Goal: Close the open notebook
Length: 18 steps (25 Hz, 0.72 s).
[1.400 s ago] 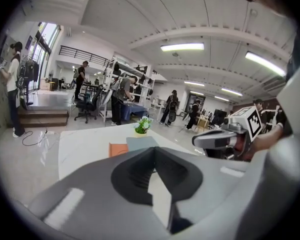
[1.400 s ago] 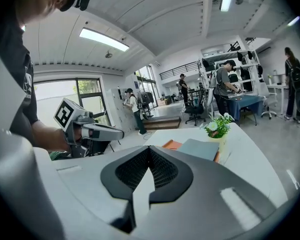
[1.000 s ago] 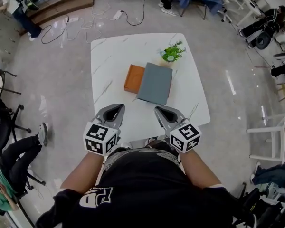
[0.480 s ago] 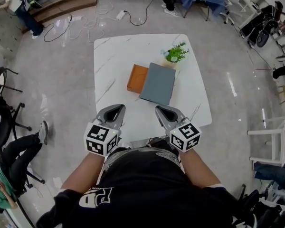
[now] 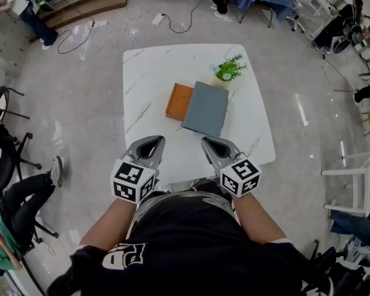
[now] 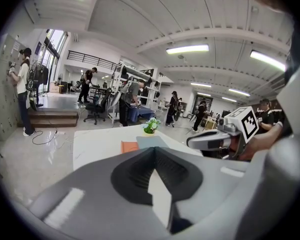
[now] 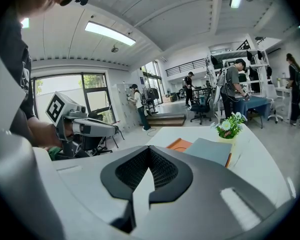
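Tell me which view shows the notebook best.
The head view: it looks down on the whole notebook, grey cover with an orange part at its left, lying on the table. Both gripper views catch it only from low down, foreshortened into thin slivers beyond their jaws.

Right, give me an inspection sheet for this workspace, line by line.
Surface: white marble-look table.
Job's things: grey notebook lying flat, overlapping an orange panel on its left; cannot tell if they are one book.
Clutter: potted plant at the notebook's far corner.
Grippers: left gripper and right gripper both shut, holding nothing, over the near edge, apart from the notebook.
Cables: cables on the floor beyond the table.
Surroundings: chair and a seated person at left.
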Each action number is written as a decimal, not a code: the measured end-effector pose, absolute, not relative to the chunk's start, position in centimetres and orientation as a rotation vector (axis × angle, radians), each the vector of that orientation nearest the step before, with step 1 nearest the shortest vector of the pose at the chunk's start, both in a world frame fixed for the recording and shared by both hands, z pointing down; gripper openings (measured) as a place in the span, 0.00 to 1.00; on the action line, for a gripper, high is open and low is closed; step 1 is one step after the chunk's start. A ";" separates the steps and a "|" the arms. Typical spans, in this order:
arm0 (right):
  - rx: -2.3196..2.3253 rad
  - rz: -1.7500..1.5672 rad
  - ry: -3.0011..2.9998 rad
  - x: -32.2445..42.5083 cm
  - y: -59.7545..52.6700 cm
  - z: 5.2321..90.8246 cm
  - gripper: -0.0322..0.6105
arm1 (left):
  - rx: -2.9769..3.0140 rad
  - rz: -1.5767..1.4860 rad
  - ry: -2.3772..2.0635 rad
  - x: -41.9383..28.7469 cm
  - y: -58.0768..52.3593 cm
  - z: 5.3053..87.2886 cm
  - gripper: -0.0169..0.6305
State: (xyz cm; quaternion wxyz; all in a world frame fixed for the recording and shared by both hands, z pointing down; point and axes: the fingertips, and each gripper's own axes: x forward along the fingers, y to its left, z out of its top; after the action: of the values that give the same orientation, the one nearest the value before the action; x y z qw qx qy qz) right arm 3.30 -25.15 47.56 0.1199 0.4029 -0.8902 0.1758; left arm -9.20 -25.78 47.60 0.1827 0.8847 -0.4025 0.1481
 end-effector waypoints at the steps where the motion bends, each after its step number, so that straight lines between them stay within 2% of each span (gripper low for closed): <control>1: 1.176 0.513 -2.602 3.3 -25.1 47.6 0.05 | 2.496 0.415 -1.137 -9.2 -25.8 47.6 0.12; 18: 1.152 0.535 -2.611 3.1 -24.8 47.4 0.05 | 2.505 0.408 -1.144 -9.5 -25.7 47.1 0.12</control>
State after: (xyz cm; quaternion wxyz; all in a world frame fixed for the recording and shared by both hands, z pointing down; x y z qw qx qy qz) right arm 3.14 -24.85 47.37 0.1188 0.3940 -0.8928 0.1830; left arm -9.49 -25.69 47.14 0.1778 0.8855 -0.4043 0.1444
